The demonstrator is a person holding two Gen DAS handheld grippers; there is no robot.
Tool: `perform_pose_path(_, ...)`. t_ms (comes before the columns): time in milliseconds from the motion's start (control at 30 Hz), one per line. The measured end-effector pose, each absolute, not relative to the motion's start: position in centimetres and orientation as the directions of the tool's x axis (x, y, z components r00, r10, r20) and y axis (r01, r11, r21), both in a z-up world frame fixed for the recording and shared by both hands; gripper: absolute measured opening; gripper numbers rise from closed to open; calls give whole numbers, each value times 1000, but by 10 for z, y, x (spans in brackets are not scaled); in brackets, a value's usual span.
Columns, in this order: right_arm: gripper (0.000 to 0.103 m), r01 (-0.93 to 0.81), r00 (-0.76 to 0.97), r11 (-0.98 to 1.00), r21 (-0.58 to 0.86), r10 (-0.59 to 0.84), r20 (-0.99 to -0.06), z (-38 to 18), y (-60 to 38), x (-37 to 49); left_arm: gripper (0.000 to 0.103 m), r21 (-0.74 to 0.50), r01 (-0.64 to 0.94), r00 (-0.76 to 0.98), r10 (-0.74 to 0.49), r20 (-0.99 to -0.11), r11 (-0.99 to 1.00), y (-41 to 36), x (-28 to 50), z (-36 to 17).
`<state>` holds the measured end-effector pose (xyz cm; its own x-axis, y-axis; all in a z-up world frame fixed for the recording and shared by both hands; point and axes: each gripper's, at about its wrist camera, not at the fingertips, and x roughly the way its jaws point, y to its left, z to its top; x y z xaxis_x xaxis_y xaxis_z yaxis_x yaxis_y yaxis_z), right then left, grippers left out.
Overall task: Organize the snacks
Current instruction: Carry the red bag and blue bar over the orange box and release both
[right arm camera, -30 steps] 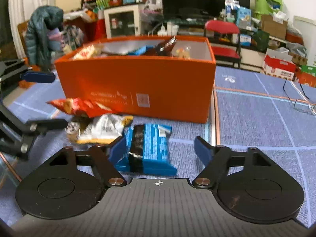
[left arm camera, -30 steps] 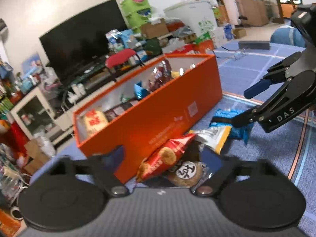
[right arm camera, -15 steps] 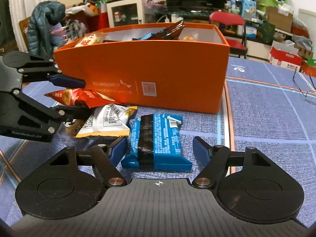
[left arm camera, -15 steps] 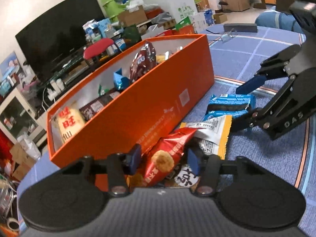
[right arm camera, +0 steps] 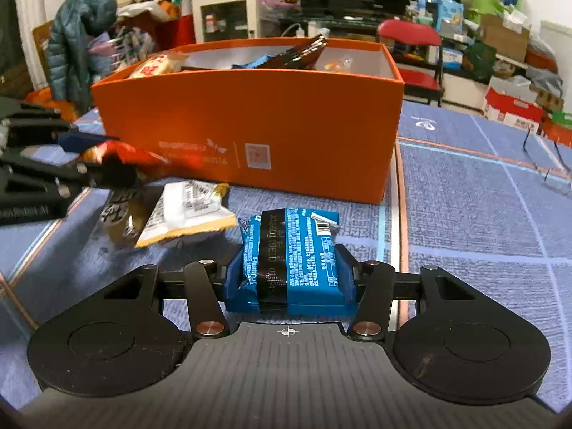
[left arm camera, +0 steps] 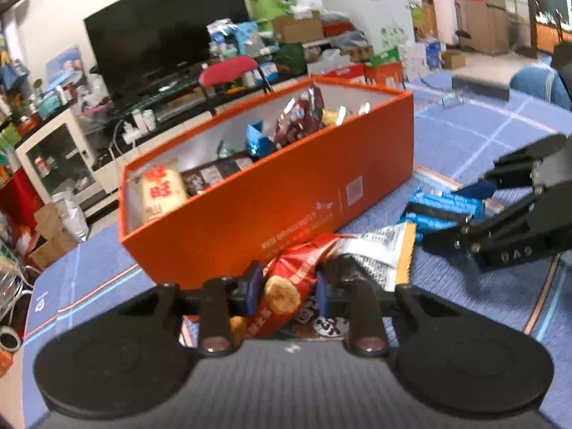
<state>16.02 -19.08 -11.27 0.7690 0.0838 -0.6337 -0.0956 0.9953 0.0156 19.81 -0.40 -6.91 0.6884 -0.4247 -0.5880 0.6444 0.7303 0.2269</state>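
An orange box point(left arm camera: 286, 193) point(right arm camera: 250, 114) holding several snacks stands on the blue mat. In front of it, my left gripper point(left arm camera: 286, 287) point(right arm camera: 103, 159) is shut on a red snack bag point(left arm camera: 304, 254) point(right arm camera: 121, 152). A white-and-yellow packet point(left arm camera: 386, 246) point(right arm camera: 189, 211) and a brown round packet point(left arm camera: 325, 321) point(right arm camera: 121, 211) lie beside and under that bag. My right gripper point(right arm camera: 289, 279) point(left arm camera: 454, 214) is closing on a blue packet point(right arm camera: 293, 243) point(left arm camera: 443, 207). Its pads point(right arm camera: 232, 279) touch both sides of the packet.
A pair of glasses point(right arm camera: 547, 164) lies on the blue mat point(right arm camera: 464, 214) to the right of the box. Beyond the table are a red chair point(right arm camera: 411, 35), a black TV point(left arm camera: 161, 43), a white cabinet point(right arm camera: 225, 18) and piled boxes.
Both grippers went from open to closed. The left one closed on the red bag, the right one on the blue packet. Neither hand has shifted much.
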Motion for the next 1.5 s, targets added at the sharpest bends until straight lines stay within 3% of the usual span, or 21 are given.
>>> perform_pose_path(633, 39, -137, 833, 987, -86, 67, -549, -68, -176, 106, 18, 111, 501, 775, -387, -500, 858, 25, 154, -38)
perform_pose_path(700, 39, -137, 836, 987, -79, 73, -544, -65, -177, 104, 8, 98, 489, 784, -388, -484, 867, 30, 153, -34)
perform_pose_path(767, 39, -139, 838, 987, -76, 77, -541, -64, -177, 103, 5, 90, 480, 792, -386, -473, 873, 33, 151, -29)
perform_pose_path(967, 39, -140, 833, 989, -53, 88, -547, -66, -178, 102, 6, 55, 492, 748, -389, -538, 869, 32, 161, -43)
perform_pose_path(1033, 39, -143, 831, 989, -44, 96, -547, -66, -180, 103, 15, 53, 452, 765, -356, -538, 891, 34, 165, -47)
perform_pose_path(1100, 39, -142, 835, 989, -41, 97, -542, -64, -182, 102, 67, 10, 422, 782, -358, -510, 907, 48, 162, -40)
perform_pose_path(1133, 39, -142, 837, 989, -39, 99, -538, -62, -184, 102, 103, 2, 400, 808, -351, -473, 917, 57, 157, -35)
perform_pose_path(1200, 39, -141, 840, 990, -21, 108, -532, -61, -188, 102, 102, 20, 350, 844, -306, -440, 937, 71, 152, -31)
perform_pose_path(1433, 39, -152, 845, 988, 5, 133, -518, -57, -184, 104, 102, -41, 226, 779, -206, -592, 973, 82, 185, -54)
perform_pose_path(1500, 39, -152, 849, 988, 10, 136, -511, -54, -183, 104, 102, 2, 219, 771, -172, -613, 976, 70, 190, -63)
